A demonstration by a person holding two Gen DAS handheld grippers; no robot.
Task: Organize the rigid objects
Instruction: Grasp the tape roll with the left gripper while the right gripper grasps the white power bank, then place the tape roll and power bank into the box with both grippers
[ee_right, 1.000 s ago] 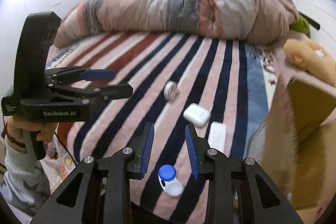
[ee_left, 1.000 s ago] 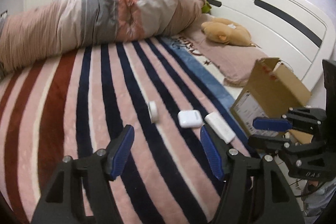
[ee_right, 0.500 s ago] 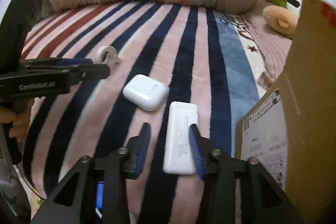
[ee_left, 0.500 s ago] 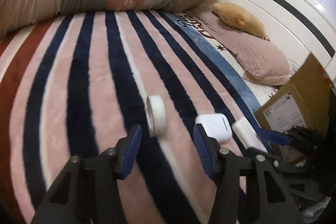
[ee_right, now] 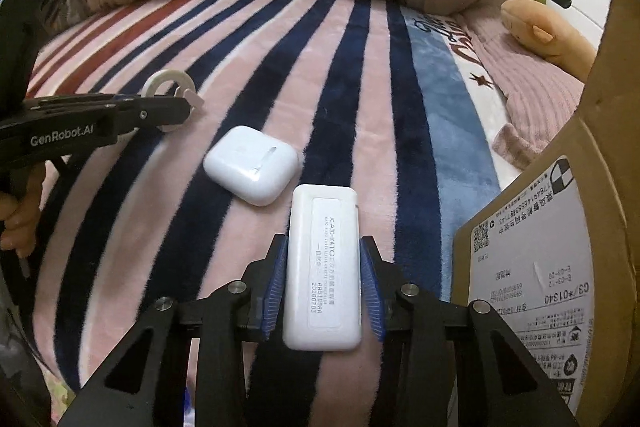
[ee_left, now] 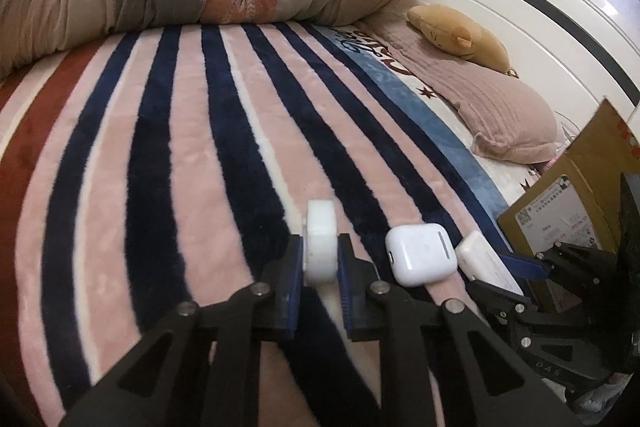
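Your left tongs are closed onto the white tape roll, which stands on edge on the striped blanket of the bed; the blue pads press its two flat faces, likely because the rounded rim would slip. It looks thick, smooth and plain white.

Your right tongs are nearly shut around the flat white case, pads against its long sides. It lies label-up, a rounded rectangle with small printed text. Gripping the narrow width suits the span of the tongs.

At 11 o'clock from that case, just beside it, sits the white earbud case, glossy and pillow-shaped, untouched. The cardboard box stands at 3 o'clock, close by, and is probably where you'll drop both items.
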